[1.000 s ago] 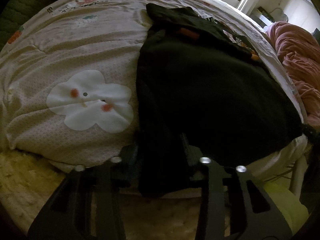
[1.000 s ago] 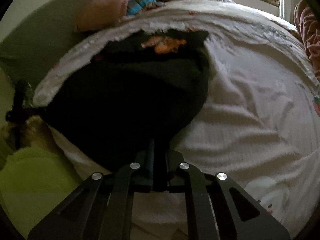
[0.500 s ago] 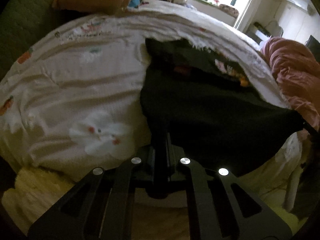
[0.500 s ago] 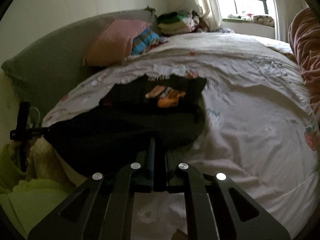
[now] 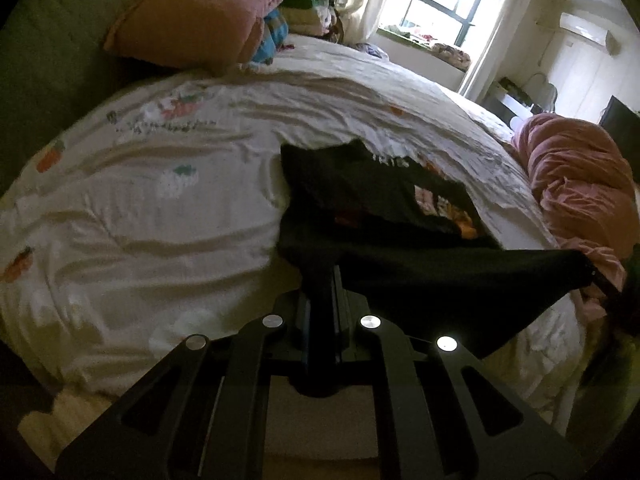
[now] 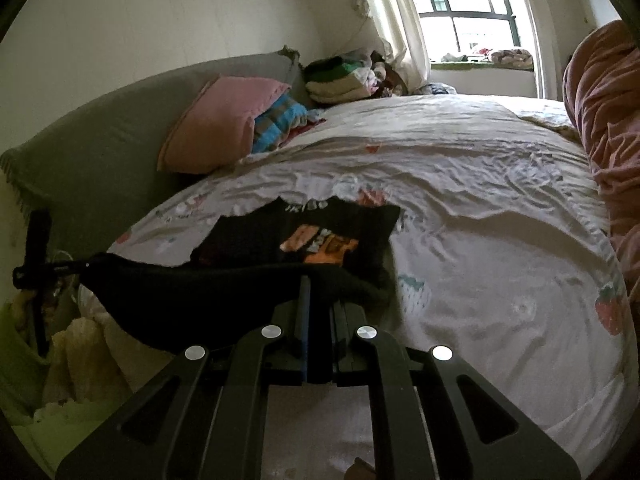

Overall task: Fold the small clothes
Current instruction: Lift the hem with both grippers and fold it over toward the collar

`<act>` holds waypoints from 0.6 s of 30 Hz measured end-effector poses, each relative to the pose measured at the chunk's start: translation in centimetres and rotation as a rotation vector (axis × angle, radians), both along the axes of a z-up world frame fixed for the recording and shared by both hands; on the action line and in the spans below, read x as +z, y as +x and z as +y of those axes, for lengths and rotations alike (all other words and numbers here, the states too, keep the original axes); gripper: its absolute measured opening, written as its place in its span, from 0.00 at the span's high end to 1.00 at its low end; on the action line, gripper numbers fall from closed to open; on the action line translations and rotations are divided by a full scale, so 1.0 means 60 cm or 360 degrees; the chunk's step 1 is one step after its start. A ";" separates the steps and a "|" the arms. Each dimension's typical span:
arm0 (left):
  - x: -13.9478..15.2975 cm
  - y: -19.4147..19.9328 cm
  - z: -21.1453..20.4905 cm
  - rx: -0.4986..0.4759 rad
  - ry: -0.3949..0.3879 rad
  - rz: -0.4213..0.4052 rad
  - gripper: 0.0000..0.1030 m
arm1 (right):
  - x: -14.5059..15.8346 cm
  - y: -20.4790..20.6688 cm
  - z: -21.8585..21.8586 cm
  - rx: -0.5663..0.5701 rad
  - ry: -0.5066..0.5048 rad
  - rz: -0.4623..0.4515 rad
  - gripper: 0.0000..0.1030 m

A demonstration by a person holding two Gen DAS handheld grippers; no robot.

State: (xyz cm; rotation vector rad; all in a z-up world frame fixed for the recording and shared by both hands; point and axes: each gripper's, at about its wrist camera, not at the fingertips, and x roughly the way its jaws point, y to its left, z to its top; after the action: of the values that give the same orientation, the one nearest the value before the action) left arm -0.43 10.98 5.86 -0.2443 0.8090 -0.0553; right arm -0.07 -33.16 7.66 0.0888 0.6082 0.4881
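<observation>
Both pairs of fingers clamped, no visible gap. Left gripper pinches one near corner of the black garment; right gripper pinches the other near corner. Same hem, two ends.

Hem edge pulled taut between them, lifted off the bed, running side to side across the front of both cameras. From the left view the cloth stretches away to the right, ending at the other gripper near the frame edge; from the right view it stretches away to the left. So the garment's held edge is the span between the two tools, and neither hand is nearer than the other – each sits right on its own corner.

Rest of the garment lies flat on the white printed sheet ahead of the fingers, toward the pink pillow and headboard end. Orange print faces up on that far part. Long axis runs away from the grippers, roughly straight ahead.

Pose: both tools held low near the bed's front edge, roughly level, pointing forward over the mattress, spread well apart.

My read: fold is bottom hem over toward the far end. Move needed is both grippers forward together along that long axis, keeping the edge taut and parallel, then laying it down on or past the print. Uneven travel would skew the fold line.

Pink blanket heaped on the right, apart from the garment.
</observation>
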 end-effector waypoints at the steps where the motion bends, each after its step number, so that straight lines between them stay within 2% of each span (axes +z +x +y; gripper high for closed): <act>1: 0.003 0.003 -0.001 0.0002 0.0002 -0.0007 0.98 | 0.003 0.004 0.002 -0.0003 -0.0003 -0.0011 0.94; 11: 0.033 0.051 0.010 0.0043 0.0007 -0.0046 0.98 | 0.035 0.049 0.013 -0.0067 -0.0063 -0.0110 0.94; 18: 0.054 0.099 0.006 0.0049 0.0081 -0.0069 0.98 | 0.044 0.086 0.023 -0.0113 -0.0104 -0.0144 0.94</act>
State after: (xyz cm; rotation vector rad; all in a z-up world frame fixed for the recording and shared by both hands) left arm 5.53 11.32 9.11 -0.2067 0.7622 -0.0113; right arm 5.11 -31.80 10.32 0.0255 0.5299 0.4012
